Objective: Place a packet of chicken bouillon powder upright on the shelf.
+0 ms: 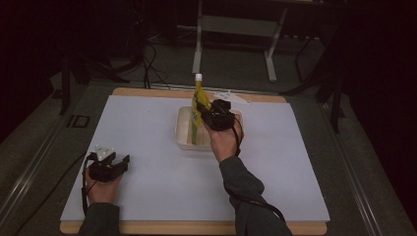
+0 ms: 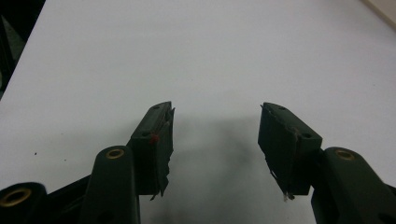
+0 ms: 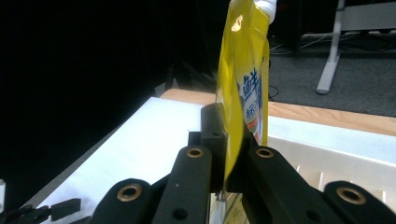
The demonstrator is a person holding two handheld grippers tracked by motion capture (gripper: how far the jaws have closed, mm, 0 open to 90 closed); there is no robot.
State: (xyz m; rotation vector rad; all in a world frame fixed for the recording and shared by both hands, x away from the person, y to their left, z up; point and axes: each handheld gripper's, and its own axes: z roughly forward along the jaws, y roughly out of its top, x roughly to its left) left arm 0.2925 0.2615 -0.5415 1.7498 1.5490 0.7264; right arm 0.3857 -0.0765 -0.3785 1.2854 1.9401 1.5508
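The desk (image 1: 147, 123) is lying wide and bare around your left claw (image 1: 114, 164), which is resting near the front left edge with jaws spread apart, gripping nothing. The white tray (image 1: 184, 140) is sitting toward the far middle. Your right claw (image 1: 209, 115) is pinching the yellow pouch (image 3: 243, 93) upright over that tray, white cap (image 1: 198, 77) up. The pouch's printed characters are showing, too partial to read.

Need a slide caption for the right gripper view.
Right gripper shut on an upright yellow spouted pouch above a white tray.
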